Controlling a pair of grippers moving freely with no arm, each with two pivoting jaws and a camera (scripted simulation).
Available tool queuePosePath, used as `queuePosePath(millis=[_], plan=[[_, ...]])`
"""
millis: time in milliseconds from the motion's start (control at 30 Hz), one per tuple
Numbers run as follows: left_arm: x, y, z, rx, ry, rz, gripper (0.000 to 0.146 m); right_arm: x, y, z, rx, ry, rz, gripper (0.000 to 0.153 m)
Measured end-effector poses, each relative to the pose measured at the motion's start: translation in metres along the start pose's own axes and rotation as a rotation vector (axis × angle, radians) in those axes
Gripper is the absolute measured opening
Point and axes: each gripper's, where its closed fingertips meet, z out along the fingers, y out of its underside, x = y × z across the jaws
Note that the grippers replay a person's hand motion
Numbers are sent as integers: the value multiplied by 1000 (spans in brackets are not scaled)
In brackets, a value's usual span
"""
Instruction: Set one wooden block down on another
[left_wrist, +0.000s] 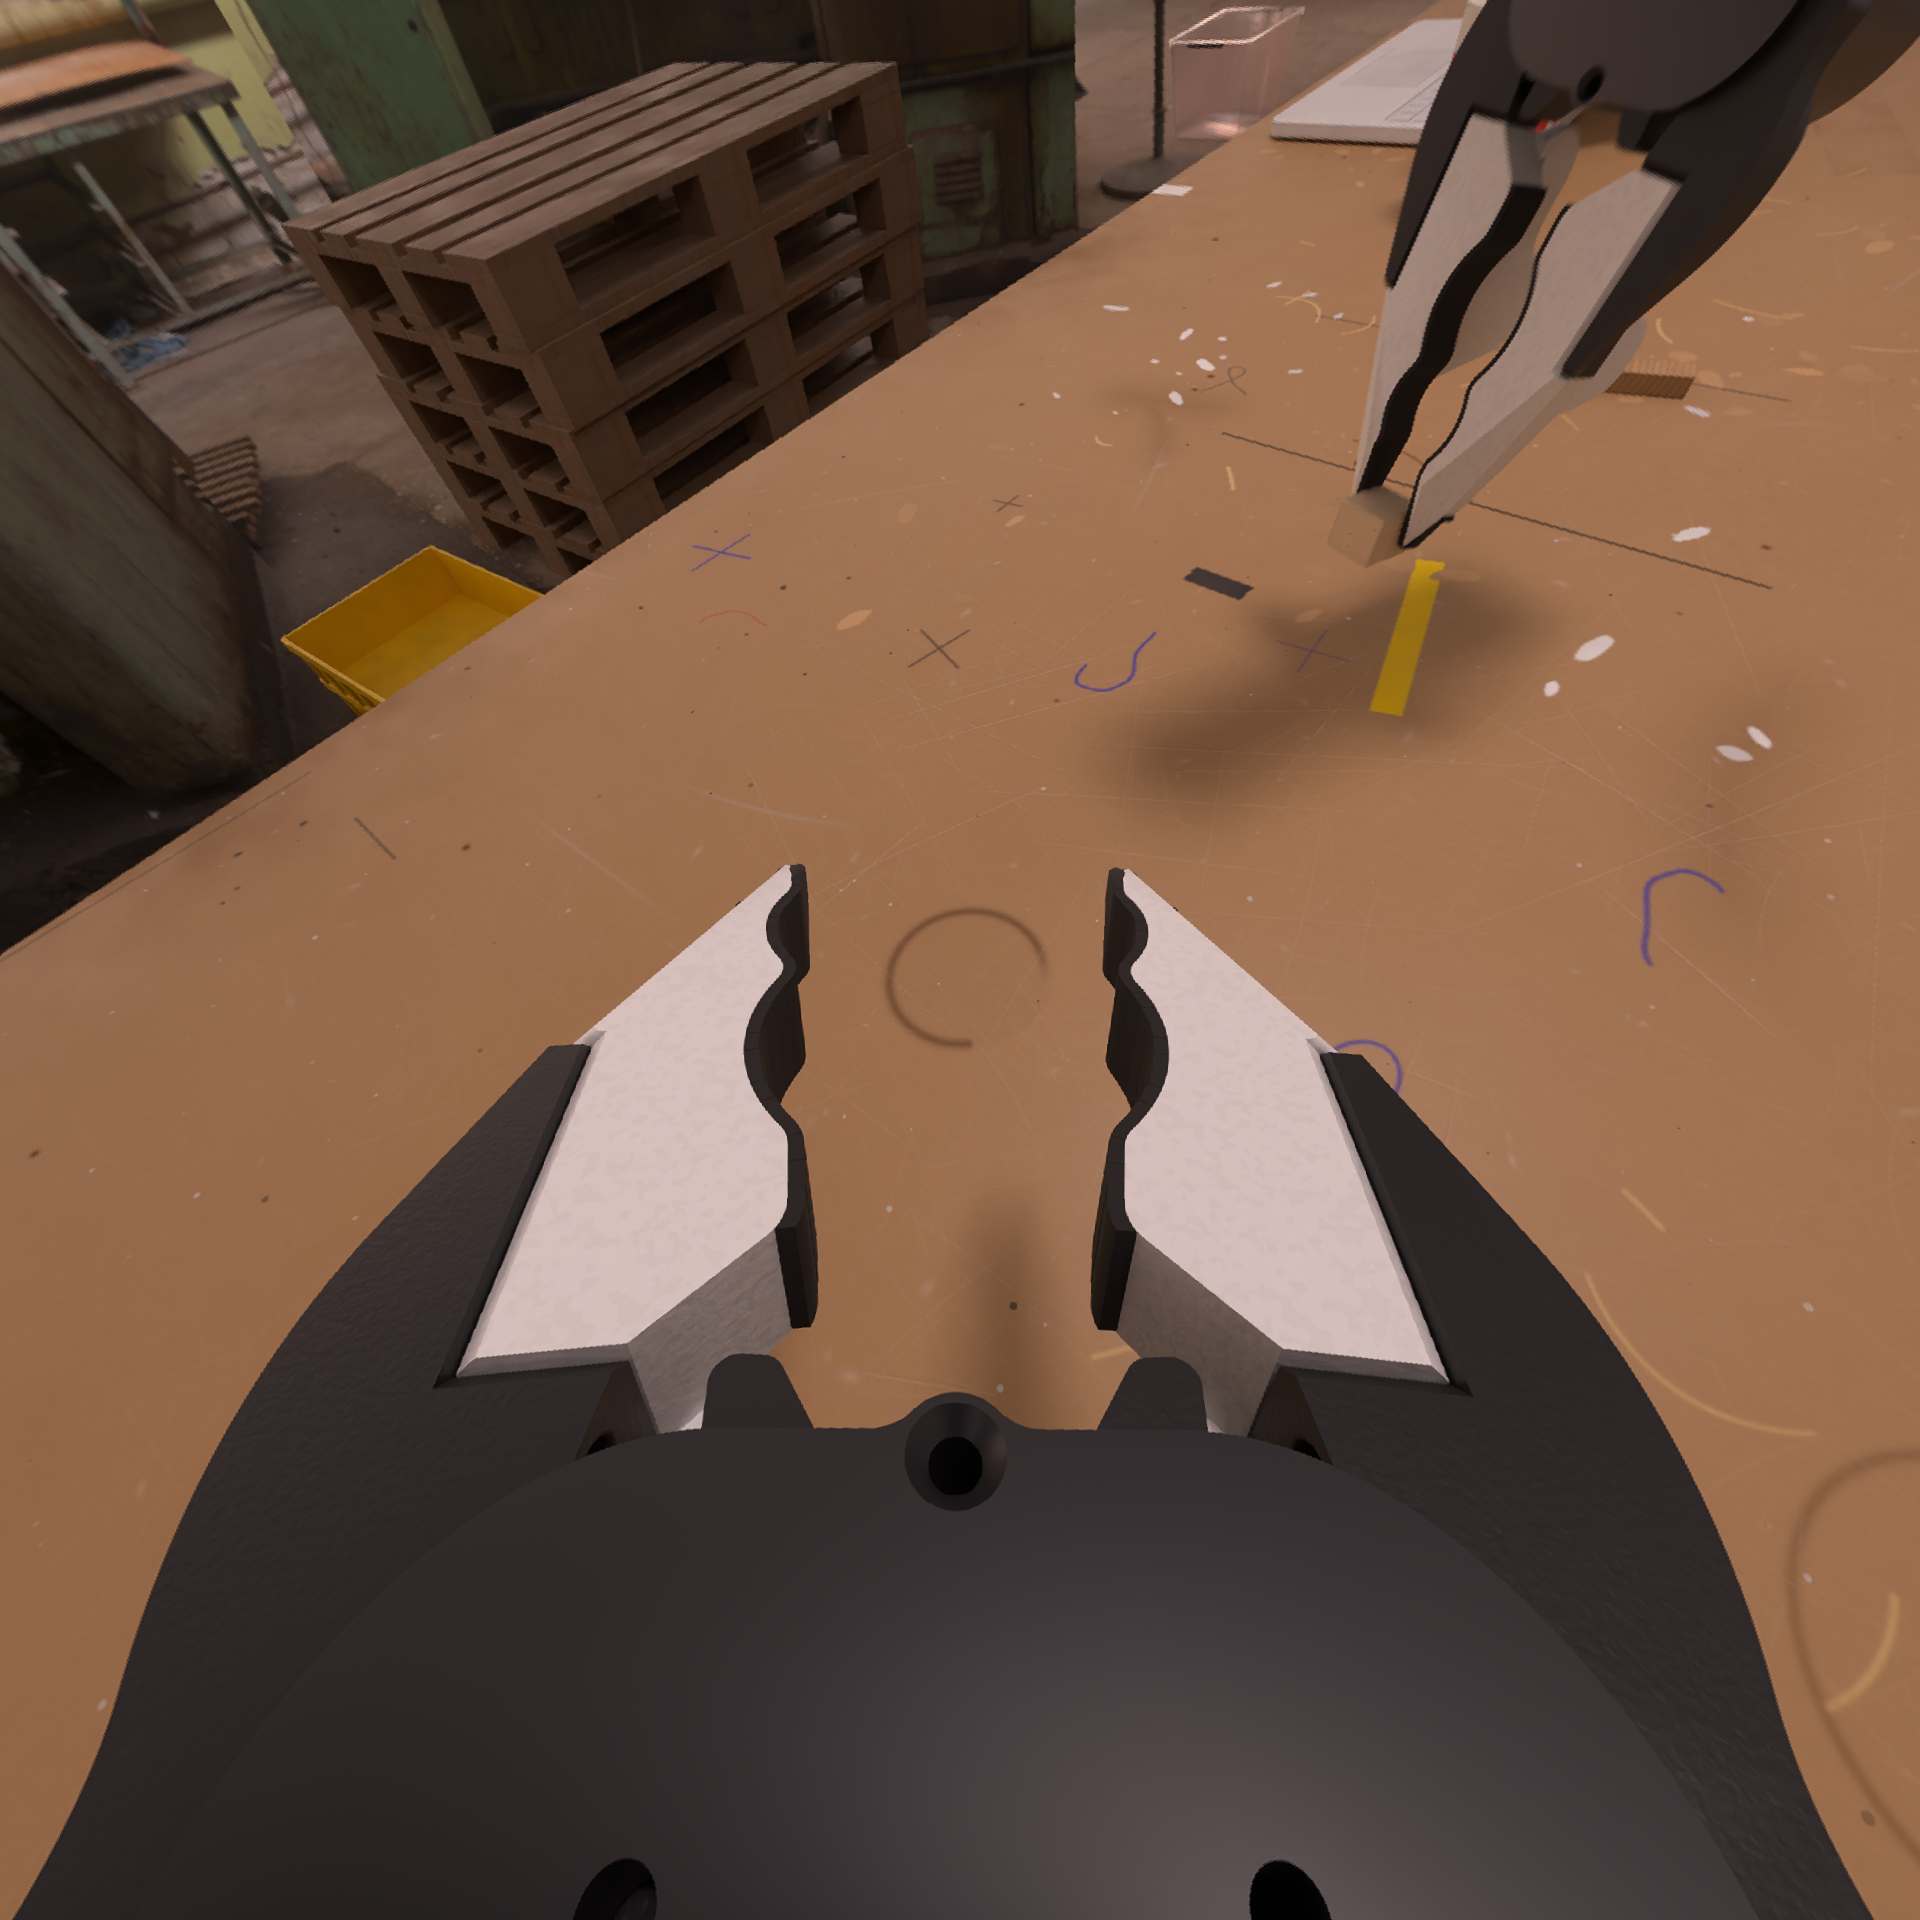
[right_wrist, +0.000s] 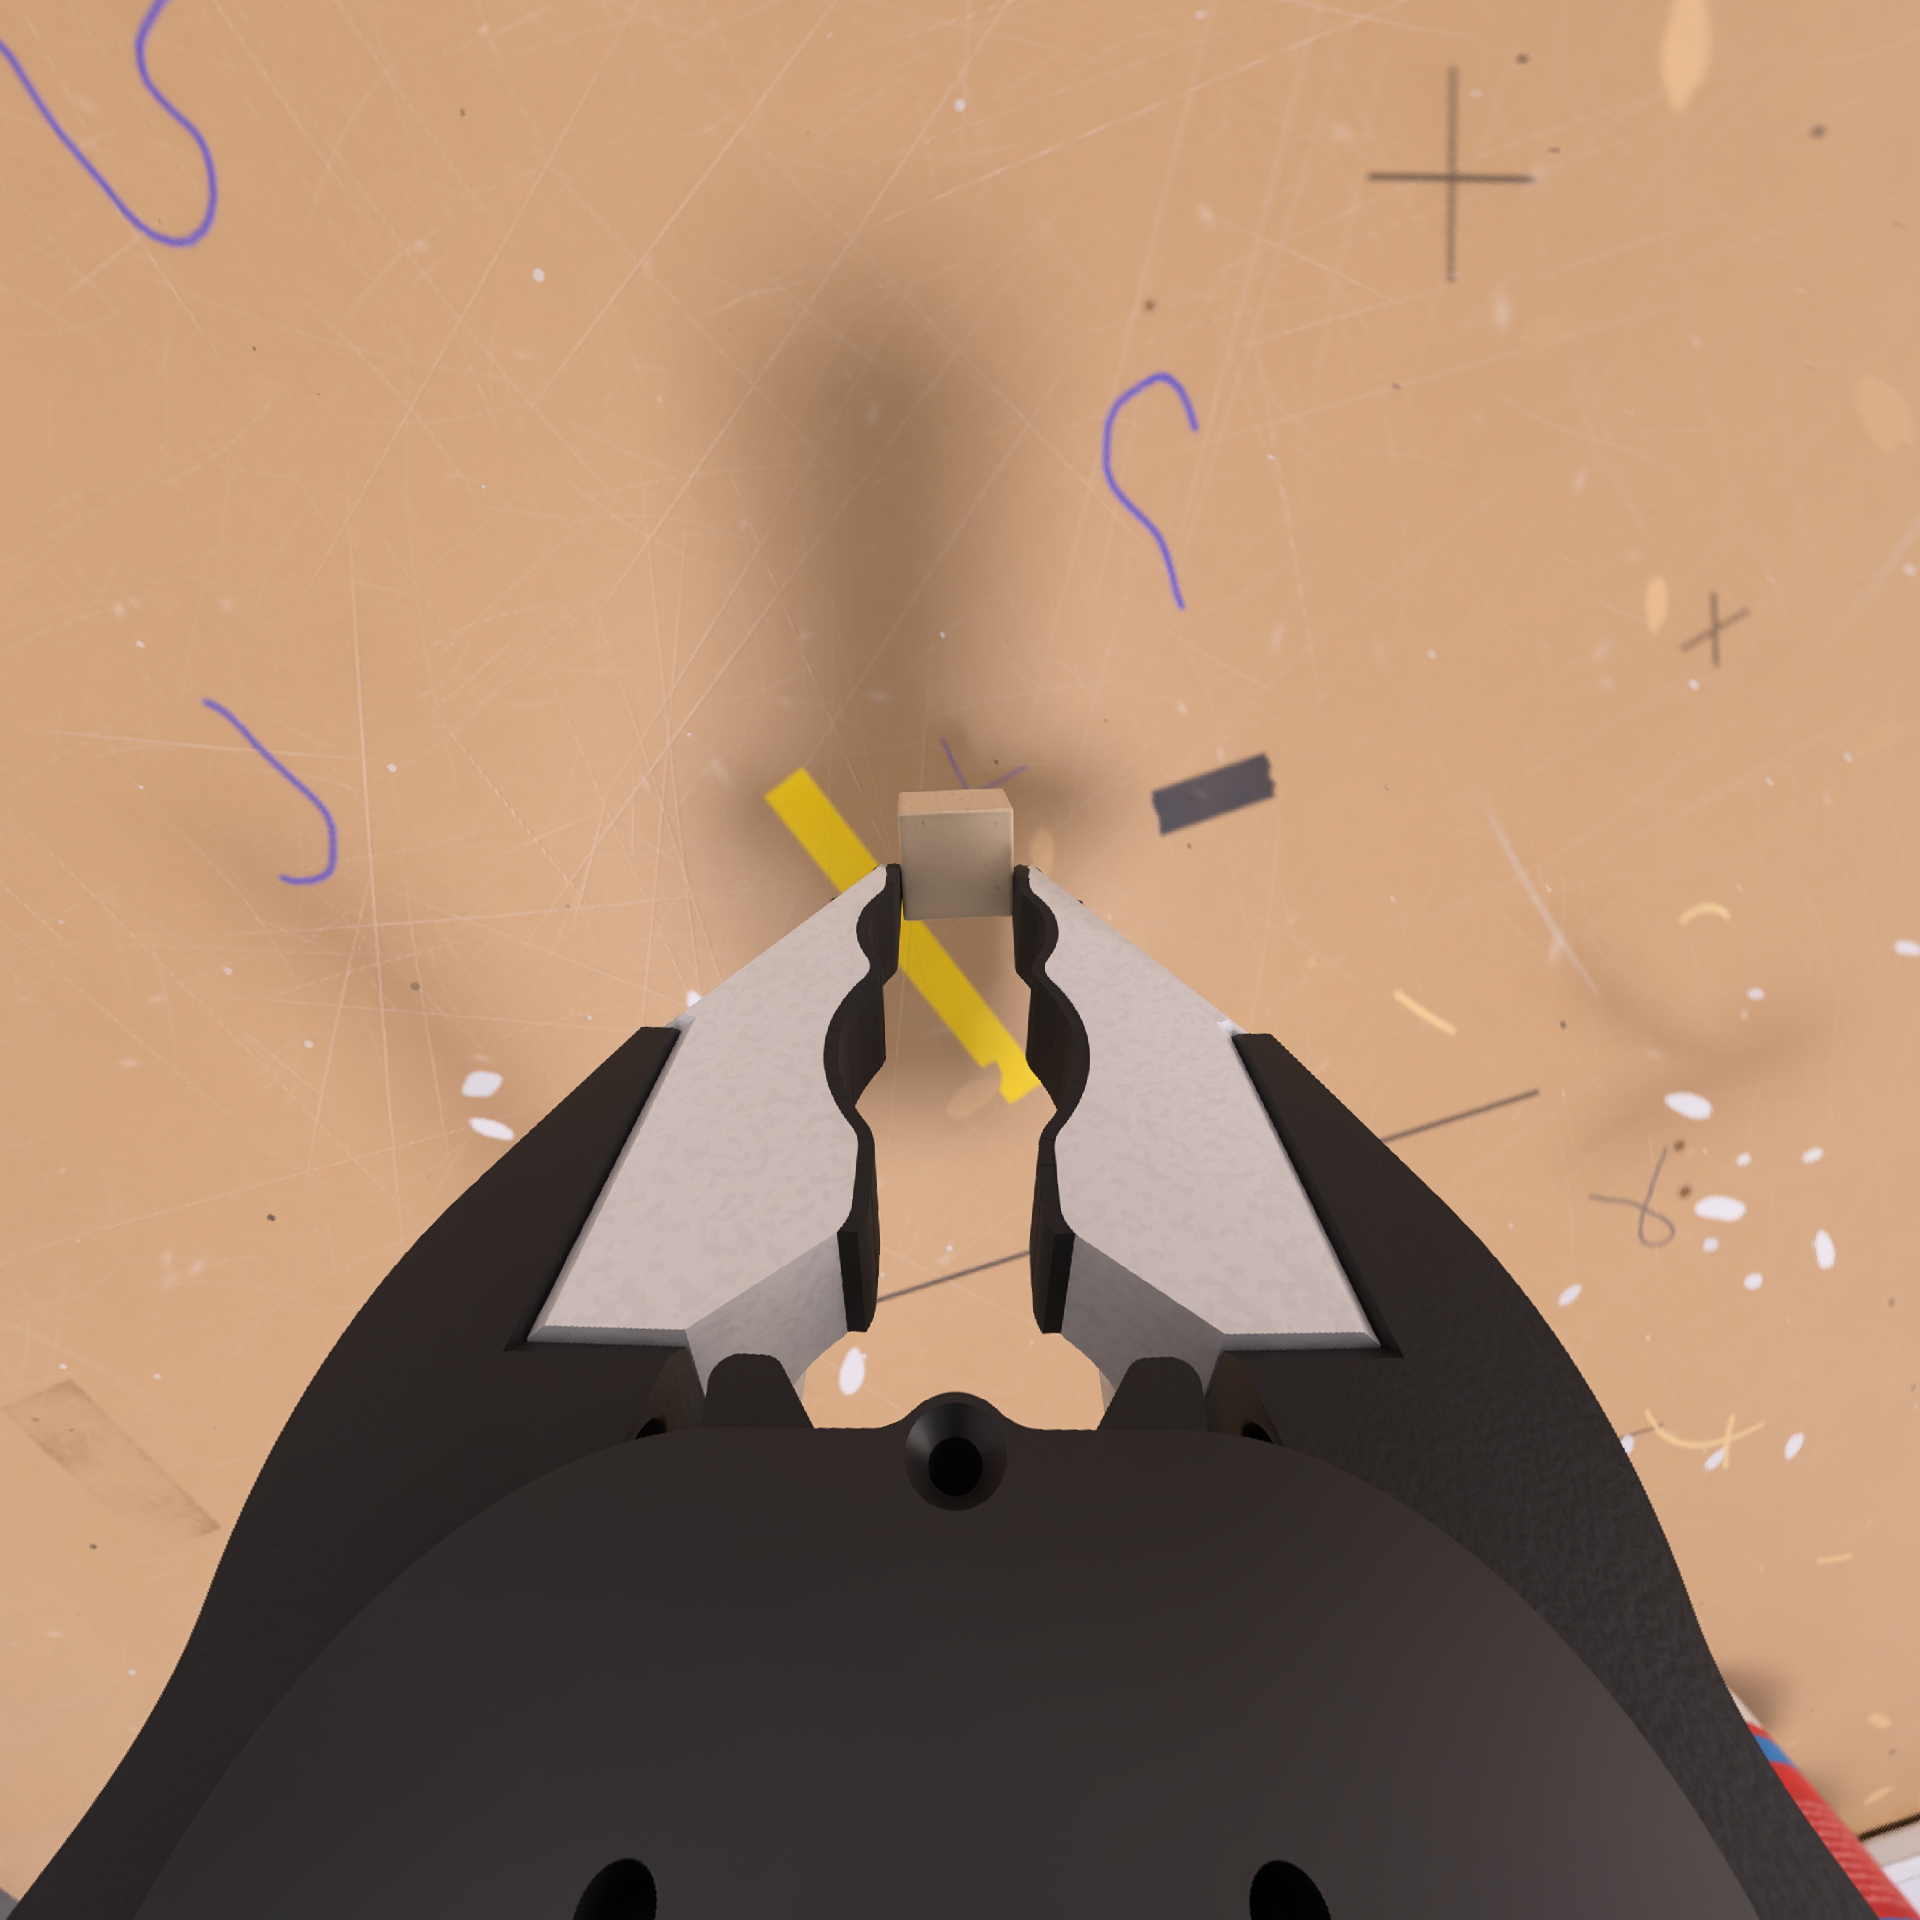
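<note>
The right gripper (right_wrist: 954, 873) holds a pale wooden block (right_wrist: 954, 854) by its fingertips, lifted above the counter (right_wrist: 520, 520) over a yellow strip (right_wrist: 821, 831). The left gripper (left_wrist: 956, 883) hovers wide and empty, well apart.

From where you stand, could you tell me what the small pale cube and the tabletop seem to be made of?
Small pale cube: likely light unfinished wood, matte, faint grain, crisp edges. Brown tabletop: looks like hardboard or fibreboard, smooth, scratched, paint-flecked.

stacked pallets (left_wrist: 623, 301), yellow bin (left_wrist: 405, 623), perhaps workshop
</note>
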Motion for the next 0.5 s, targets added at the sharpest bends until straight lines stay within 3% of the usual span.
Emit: queuePosePath(millis=[167,333,500], plan=[[1,-1,5,26,14,-21,57,5,11,-28,68,35,59,21],[3,0,9,16,12,-13,56,18,28,-81,173,135,143,21],[4,3,13,1,13,-8,56,49,85,-124,155,298,284,21]])
